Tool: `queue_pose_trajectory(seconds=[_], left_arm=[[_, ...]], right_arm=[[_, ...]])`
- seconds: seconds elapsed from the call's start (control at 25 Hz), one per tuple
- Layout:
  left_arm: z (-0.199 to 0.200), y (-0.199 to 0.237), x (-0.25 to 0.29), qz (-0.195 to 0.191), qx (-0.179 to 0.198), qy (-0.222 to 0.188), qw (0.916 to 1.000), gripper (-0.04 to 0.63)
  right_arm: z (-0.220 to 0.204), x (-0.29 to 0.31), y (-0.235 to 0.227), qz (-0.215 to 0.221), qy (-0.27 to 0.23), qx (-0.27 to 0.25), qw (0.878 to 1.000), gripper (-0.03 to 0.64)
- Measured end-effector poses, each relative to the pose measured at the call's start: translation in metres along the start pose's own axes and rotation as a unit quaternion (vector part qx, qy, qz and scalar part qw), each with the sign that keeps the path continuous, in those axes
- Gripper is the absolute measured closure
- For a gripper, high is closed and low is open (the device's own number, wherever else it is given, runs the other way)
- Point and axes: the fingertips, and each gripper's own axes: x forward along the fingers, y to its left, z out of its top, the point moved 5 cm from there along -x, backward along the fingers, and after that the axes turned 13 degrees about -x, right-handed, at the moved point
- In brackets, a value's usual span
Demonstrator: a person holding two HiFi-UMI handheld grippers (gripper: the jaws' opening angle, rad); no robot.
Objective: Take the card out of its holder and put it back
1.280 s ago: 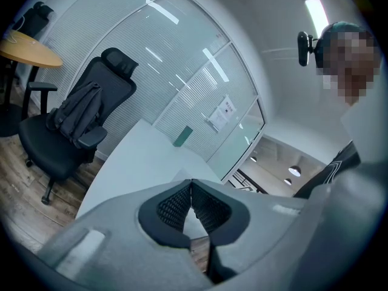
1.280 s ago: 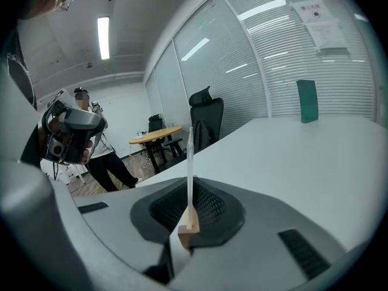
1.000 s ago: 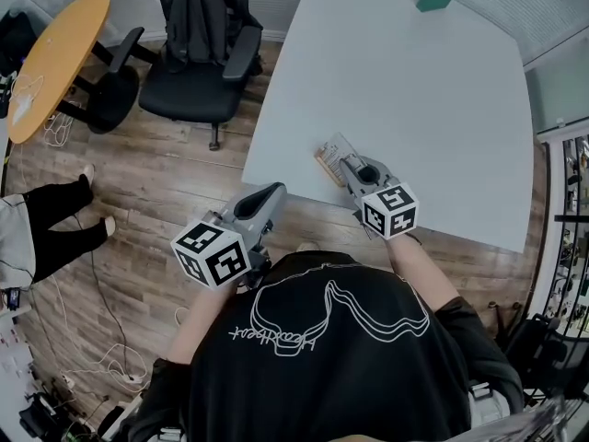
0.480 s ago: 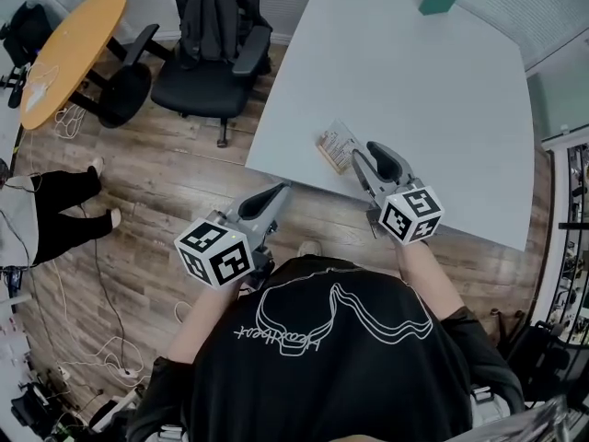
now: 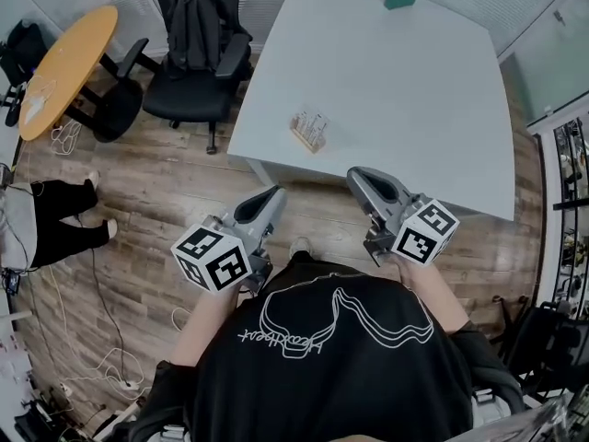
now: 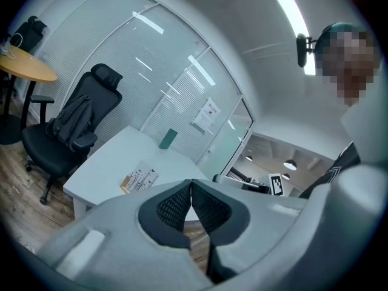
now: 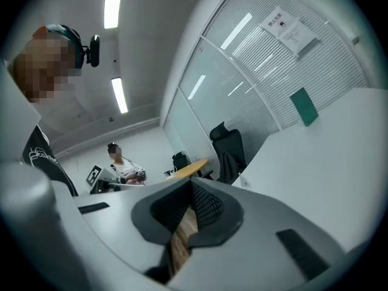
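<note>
card holder (image 5: 310, 129): on the bench (image 5: 405, 90), near its front-left edge, apart from both tongs | your right tongs (image 5: 359, 175): just closed, tips together, empty | your left tongs (image 5: 267, 196): tips together, empty, over the floor (image 5: 156, 182)

Both grippers raised ahead of the torso, jaws closed, nothing gripped.

The left gripper (image 5: 270, 193) is carried on a bare left forearm (image 5: 208, 313) at the person's left, its marker cube (image 5: 210, 258) nearest the body and its nose directed forward. In the left gripper view (image 6: 191, 184) the jaws are seen pressed together with nothing between them. The right gripper (image 5: 357, 177) is held on the right forearm (image 5: 425, 282), well apart from the left and roughly parallel to it. In the right gripper view (image 7: 190, 184) its jaws, noted as just having closed, are seen meeting at the tips with nothing between them.
</note>
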Motion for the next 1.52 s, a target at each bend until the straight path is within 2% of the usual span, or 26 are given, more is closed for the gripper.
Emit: queue_pose_trajectory(seconds=[0.2, 0.32, 0.52, 0.92, 1.2, 1.52], left_arm=[[-0.031, -0.046, -0.015, -0.018, 0.016, -0.004, 0.9997, 0.581], [-0.048, -0.068, -0.025, -0.024, 0.025, -0.01, 0.9993, 0.581], [-0.078, -0.103, -0.041, -0.038, 0.038, -0.012, 0.9985, 0.581], [-0.115, -0.157, -0.058, -0.058, 0.067, -0.014, 0.996, 0.581], [-0.116, -0.166, -0.058, -0.061, 0.076, -0.013, 0.9951, 0.581], [-0.137, -0.183, -0.062, -0.066, 0.085, -0.008, 0.9942, 0.581]], right_arm=[[-0.006, -0.052, 0.046, 0.057, -0.001, 0.01, 0.998, 0.607], [-0.008, -0.075, 0.07, 0.072, -0.004, 0.001, 0.997, 0.609], [-0.016, -0.109, 0.099, 0.083, -0.013, 0.008, 0.996, 0.609], [-0.018, -0.157, 0.136, 0.095, -0.019, -0.02, 0.995, 0.609], [-0.013, -0.162, 0.14, 0.097, -0.02, -0.032, 0.995, 0.609], [-0.018, -0.184, 0.151, 0.095, -0.022, -0.043, 0.994, 0.609]])
